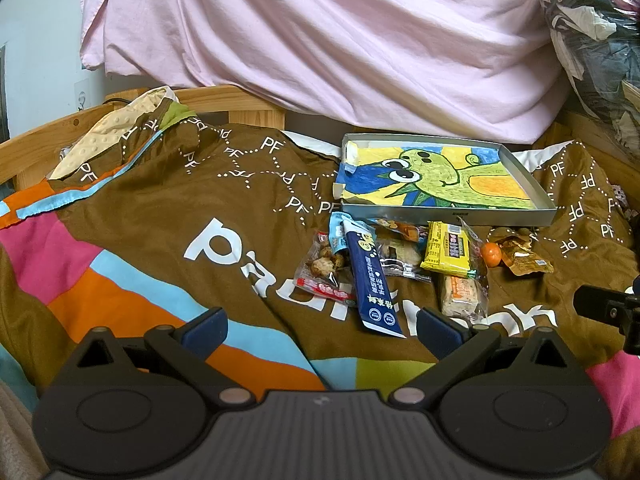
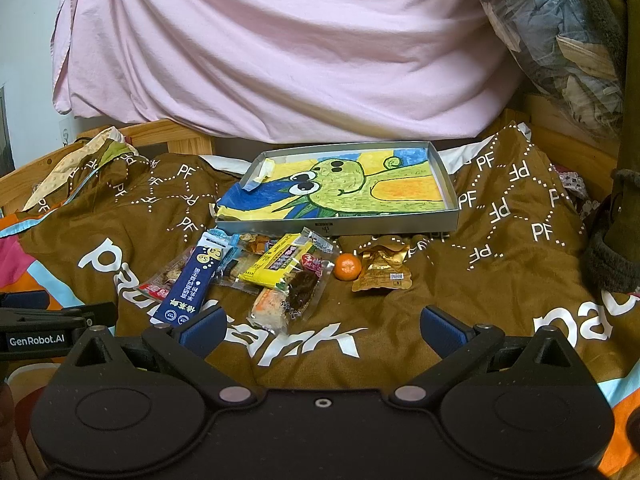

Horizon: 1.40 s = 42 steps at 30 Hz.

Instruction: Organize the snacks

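Observation:
A pile of snacks lies on the brown blanket in front of a shallow grey tray point(image 1: 448, 216) point(image 2: 336, 229) lined with a green cartoon drawing. The pile holds a long blue packet point(image 1: 374, 280) point(image 2: 192, 280), a yellow packet point(image 1: 450, 254) point(image 2: 280, 264), a clear bag with red print point(image 1: 324, 276), a small orange point(image 1: 491, 254) point(image 2: 347, 267) and a gold pouch point(image 1: 524, 256) point(image 2: 382, 270). My left gripper point(image 1: 320, 332) is open, just short of the blue packet. My right gripper point(image 2: 320, 330) is open too, nearer than the pile, with nothing between its fingers.
The brown printed blanket point(image 1: 200, 208) point(image 2: 500, 280) covers a bed with a wooden frame point(image 1: 224, 100) point(image 2: 180, 140). A pink sheet point(image 1: 320, 40) point(image 2: 280, 48) hangs behind the tray. A clear bag of clothes point(image 1: 596, 40) point(image 2: 560, 32) sits at the right. The other gripper shows at the frame edge point(image 1: 608, 312) point(image 2: 44, 324).

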Available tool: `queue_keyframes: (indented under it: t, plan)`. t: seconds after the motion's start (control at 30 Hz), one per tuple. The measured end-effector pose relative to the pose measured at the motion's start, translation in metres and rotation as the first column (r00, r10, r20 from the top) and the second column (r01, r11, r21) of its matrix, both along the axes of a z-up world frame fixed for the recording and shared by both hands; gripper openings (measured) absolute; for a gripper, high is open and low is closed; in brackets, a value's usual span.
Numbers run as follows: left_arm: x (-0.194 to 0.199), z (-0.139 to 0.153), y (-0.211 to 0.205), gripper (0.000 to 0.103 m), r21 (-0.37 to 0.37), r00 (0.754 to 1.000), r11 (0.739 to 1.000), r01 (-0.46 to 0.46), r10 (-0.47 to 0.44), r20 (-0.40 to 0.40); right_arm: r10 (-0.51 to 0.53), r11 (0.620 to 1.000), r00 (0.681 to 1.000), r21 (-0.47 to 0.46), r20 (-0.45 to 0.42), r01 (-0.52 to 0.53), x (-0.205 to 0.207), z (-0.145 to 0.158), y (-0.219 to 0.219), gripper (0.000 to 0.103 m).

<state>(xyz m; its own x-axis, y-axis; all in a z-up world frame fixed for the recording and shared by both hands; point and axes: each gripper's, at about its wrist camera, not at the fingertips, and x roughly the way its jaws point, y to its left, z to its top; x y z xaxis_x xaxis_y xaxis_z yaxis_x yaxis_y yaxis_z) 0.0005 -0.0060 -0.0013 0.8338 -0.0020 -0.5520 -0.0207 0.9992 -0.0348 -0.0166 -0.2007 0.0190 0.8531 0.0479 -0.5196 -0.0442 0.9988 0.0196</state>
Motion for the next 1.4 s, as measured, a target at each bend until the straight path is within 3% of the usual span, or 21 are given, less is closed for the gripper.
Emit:
queue_keyframes:
  t: [0.6,0.8,1.0,1.17,1.4]
  plan:
    - [0.004,0.002,-0.001,0.103,0.007,0.999,1.0,-0.02,0.02,-0.033,-0.026,1.0,0.999,-0.01,-0.03,0.026,0.007,-0.008,-0.002,0.102]
    - [0.021,0.012,0.015,0.103,-0.041,0.997,0.998,-0.04,0.037,-0.075,-0.058,0.998,0.998,0.006,-0.039,0.058,0.022,-0.015,-0.007,0.102]
    - [0.053,0.018,0.014,0.103,-0.02,0.995,0.999,0.027,-0.028,-0.095,-0.018,1.0,0.999,-0.008,-0.038,0.018,0.039,-0.026,-0.001,0.102]
    - [0.081,0.016,0.0,0.103,0.06,0.989,0.99,0.129,-0.124,-0.081,0.028,0.999,0.999,-0.037,-0.037,-0.029,0.048,-0.032,0.007,0.102]
    - [0.113,-0.002,-0.005,0.102,-0.033,0.985,0.989,0.142,-0.145,-0.089,0.047,0.999,0.997,-0.012,-0.055,-0.048,0.062,-0.038,0.009,0.101]
